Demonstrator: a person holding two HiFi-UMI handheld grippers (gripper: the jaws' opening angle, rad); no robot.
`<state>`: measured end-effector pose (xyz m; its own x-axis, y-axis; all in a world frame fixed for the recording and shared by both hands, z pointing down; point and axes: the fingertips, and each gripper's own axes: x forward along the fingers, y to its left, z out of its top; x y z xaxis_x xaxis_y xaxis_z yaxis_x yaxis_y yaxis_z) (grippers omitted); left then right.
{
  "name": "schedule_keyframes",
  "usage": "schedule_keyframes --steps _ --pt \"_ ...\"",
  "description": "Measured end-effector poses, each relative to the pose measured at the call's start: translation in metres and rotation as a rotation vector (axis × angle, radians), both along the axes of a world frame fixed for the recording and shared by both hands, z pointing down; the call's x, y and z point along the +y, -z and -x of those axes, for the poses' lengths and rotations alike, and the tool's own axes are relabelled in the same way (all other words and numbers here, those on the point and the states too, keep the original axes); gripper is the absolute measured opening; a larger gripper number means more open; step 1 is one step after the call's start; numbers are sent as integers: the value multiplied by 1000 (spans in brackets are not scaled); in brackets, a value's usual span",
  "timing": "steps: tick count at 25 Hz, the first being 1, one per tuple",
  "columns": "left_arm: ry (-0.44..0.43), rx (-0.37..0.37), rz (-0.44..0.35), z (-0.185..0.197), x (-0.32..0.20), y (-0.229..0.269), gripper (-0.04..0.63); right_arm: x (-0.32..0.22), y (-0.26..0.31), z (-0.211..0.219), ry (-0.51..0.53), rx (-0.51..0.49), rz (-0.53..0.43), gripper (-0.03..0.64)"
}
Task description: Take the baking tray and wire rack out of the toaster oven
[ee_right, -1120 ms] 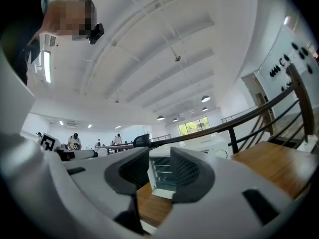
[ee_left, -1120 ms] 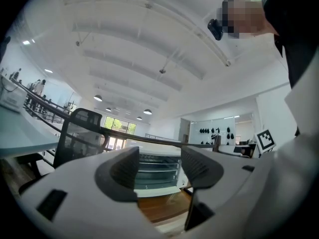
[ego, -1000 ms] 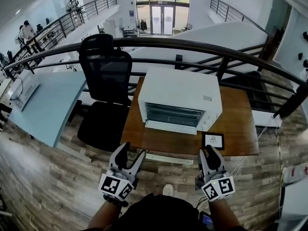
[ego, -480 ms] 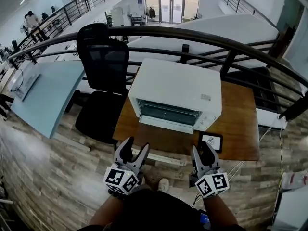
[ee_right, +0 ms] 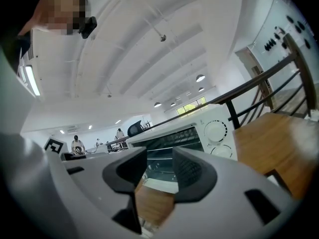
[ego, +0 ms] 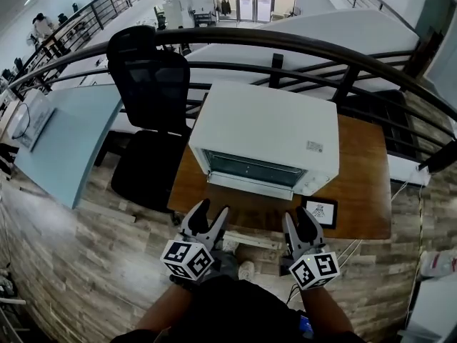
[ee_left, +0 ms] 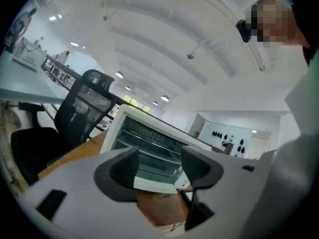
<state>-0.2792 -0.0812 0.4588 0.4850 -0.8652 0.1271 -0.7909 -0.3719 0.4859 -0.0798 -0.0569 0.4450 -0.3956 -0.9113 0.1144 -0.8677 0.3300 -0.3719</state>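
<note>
**Both Grippers Empty and Level Before the Closed Toaster Oven**

1. Left gripper: held at the near edge of the wooden table, pointing toward the oven front. The jaws stand wide apart. Nothing lies between the pads; only the oven door and the table surface show through the gap.

2. Right gripper: held beside the left one, also at the near table edge and pointing at the oven. The jaws have just been closing a little, yet a clear gap remains. Nothing is between them.

3. Marker card: a small dark-framed card lies flat on the table, just beyond the right gripper and in front of the oven's right end.

4. Toaster oven: a white unit standing on the table, front toward the person. The glass door is shut. Two control knobs sit at the right of the front panel.

5. Wire rack: inside the oven, its horizontal bars visible through the glass. The baking tray cannot be told apart from them behind the door.

6. Background: a black office chair stands to the left of the table, with a light blue desk farther left. A dark railing runs behind the oven.
</note>
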Motion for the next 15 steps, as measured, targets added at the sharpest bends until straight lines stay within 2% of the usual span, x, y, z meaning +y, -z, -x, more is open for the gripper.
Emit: schedule_keyframes --steps 3,10,15 --pt "19 65 64 -1 -24 -16 270 -8 3 -5 -19 -1 3 155" --pt "-31 126 156 -25 -66 -45 270 -26 5 -22 -91 18 22 146" --pt "-31 250 245 -34 -94 -66 270 -34 -7 -21 -114 13 57 139"
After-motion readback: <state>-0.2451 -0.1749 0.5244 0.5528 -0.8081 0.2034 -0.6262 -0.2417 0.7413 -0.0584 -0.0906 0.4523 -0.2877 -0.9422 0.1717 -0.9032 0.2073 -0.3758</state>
